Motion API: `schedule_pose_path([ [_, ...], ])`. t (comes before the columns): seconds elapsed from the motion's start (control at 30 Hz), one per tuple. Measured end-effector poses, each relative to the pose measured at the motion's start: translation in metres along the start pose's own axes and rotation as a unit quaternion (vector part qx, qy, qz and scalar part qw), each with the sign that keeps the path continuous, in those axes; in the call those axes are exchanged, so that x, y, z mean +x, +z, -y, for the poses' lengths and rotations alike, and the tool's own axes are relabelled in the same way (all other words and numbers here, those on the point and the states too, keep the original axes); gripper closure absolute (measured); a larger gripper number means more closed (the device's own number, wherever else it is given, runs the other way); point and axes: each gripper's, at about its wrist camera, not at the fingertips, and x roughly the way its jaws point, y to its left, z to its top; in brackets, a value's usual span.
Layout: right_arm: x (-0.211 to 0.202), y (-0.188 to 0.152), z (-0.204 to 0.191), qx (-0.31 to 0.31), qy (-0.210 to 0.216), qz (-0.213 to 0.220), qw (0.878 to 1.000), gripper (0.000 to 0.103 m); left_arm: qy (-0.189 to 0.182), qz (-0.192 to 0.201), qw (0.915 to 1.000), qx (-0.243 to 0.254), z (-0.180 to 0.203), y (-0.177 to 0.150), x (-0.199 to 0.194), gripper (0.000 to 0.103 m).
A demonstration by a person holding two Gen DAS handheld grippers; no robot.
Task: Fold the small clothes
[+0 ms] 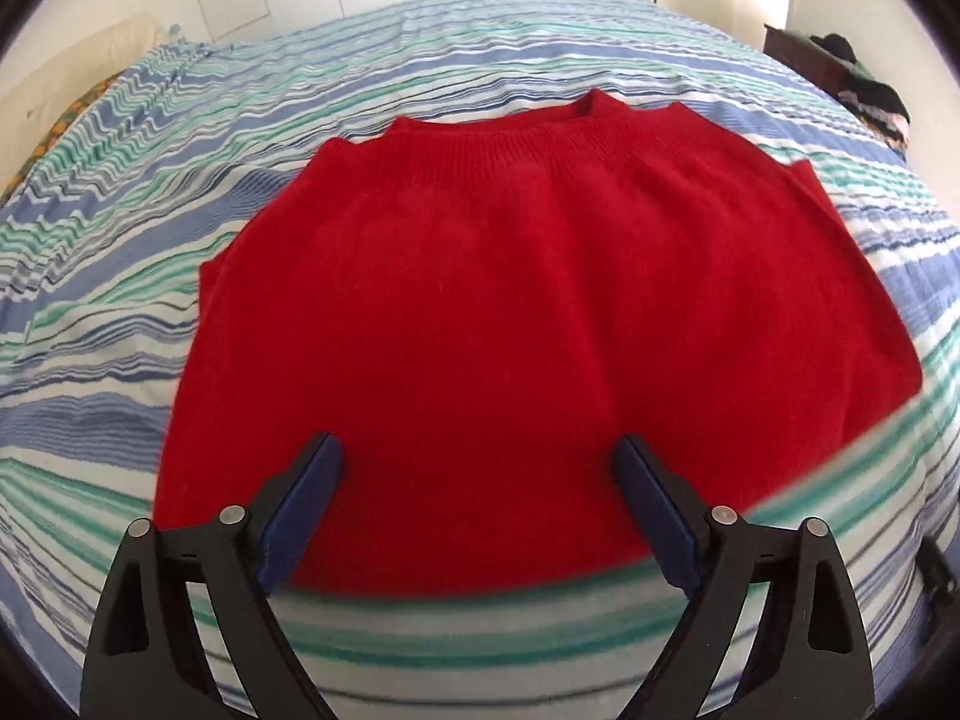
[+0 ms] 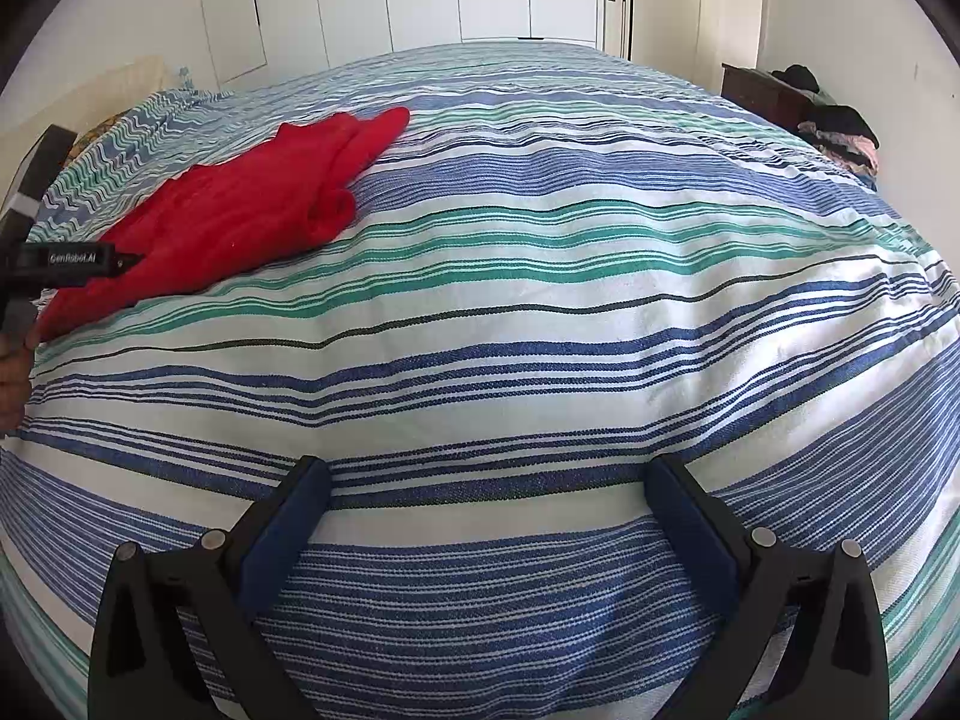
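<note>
So the red sweater [image 1: 510, 312] is lying flat on the striped bedspread [image 1: 120, 192], folded into a rough rectangle with the ribbed neckline up at 12 o'clock in the left wrist view. The left gripper [image 1: 477, 456] is hovering right over the near hem of it, jaws spread wide, blue pads [image 1: 312, 504] showing on both sides, nothing pinched between them. The bottom right edge of the sweater is looking blurry, can't tell much there.

The right gripper [image 2: 489, 480] is sitting well apart from the sweater, also wide open and gripping nothing, just bare bedspread under it. From that view the sweater is off around 10 o'clock. A pile of dark clothes [image 2: 840, 132] is sitting at about 2 o'clock beside the wall.
</note>
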Motion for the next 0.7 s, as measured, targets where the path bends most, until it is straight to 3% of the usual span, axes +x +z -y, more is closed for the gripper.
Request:
schedule_pose_path([
  [0.17, 0.0, 0.0, 0.0, 0.0, 0.001, 0.001, 1.0, 0.0, -0.015, -0.004, 0.9988, 0.047, 0.002, -0.059, -0.043, 0.007],
  [0.27, 0.0, 0.0, 0.0, 0.0, 0.001, 0.001, 1.0, 0.0, -0.037, -0.009, 0.9993, -0.004, -0.033, -0.069, -0.062, 0.007],
  [0.33, 0.0, -0.001, -0.001, 0.0, 0.0, 0.002, 1.0, 0.0, -0.051, -0.007, 0.9955, -0.08, -0.077, -0.058, -0.063, 0.007],
  [0.43, 0.0, -0.001, 0.0, 0.0, 0.0, 0.004, 1.0, 0.0, -0.082, 0.003, 0.9748, -0.207, -0.152, -0.032, -0.048, 0.007],
  [0.5, -0.001, -0.001, -0.001, -0.001, 0.0, 0.004, 1.0, 0.0, -0.124, -0.004, 0.9584, -0.257, -0.184, -0.014, -0.029, 0.008],
  [0.57, 0.0, -0.001, -0.001, -0.001, 0.0, 0.004, 1.0, 0.0, -0.15, -0.017, 0.9479, -0.281, -0.199, 0.0, -0.008, 0.01],
  [0.7, -0.001, -0.001, -0.001, -0.002, -0.002, 0.003, 1.0, 0.0, -0.196, -0.042, 0.9372, -0.285, -0.193, 0.019, 0.031, 0.023],
])
